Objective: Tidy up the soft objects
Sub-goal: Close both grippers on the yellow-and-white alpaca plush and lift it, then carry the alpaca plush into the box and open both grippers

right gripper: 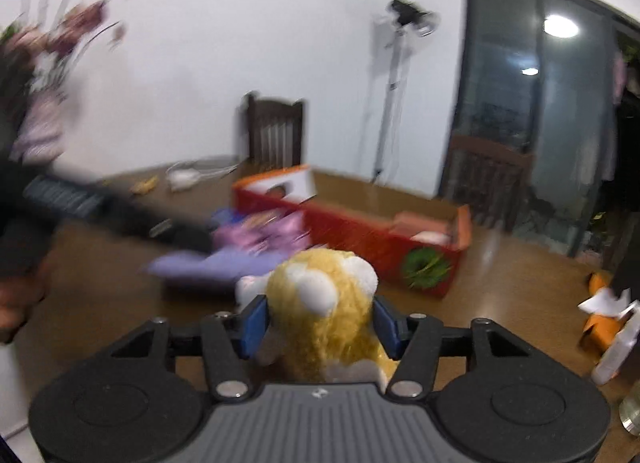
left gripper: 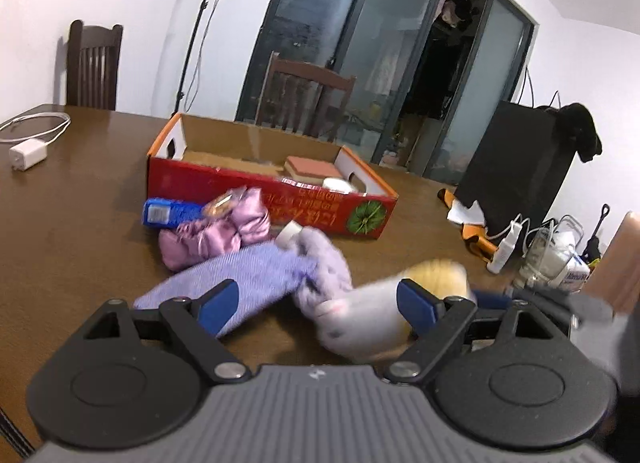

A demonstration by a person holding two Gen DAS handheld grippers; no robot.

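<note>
From the left wrist view, the left claw (left gripper: pixel 316 305) hangs wide apart over the brown worktop (left gripper: pixel 72 231), gripping nothing. Between and beyond its blue pads lies a heap of soft things: a lilac knitted cloth (left gripper: pixel 240 279), a pink padded pouch (left gripper: pixel 216 231) behind it, a pale fluffy piece (left gripper: pixel 328 263), and a blurred yellow plush toy (left gripper: pixel 436 275) to the right. A blue packet (left gripper: pixel 168 213) sits just beside the pouch. The red cardboard box (left gripper: pixel 272 199) stands behind the heap and already holds a pinkish sponge-like block (left gripper: pixel 310 169) and something white that I cannot make out.

From the right wrist view, which is smeared by motion, the right claw (right gripper: pixel 320 321) is closed narrowly on the yellow plush toy (right gripper: pixel 324 303), its pads pressing both flanks. The box (right gripper: pixel 360 239) is ahead, near but apart from the toy.

My reading is that the sorting is only partly done: a couple of items are boxed, the toy is in hand, and the cloth, pouch and fluffy piece are yet to go in.
</note>
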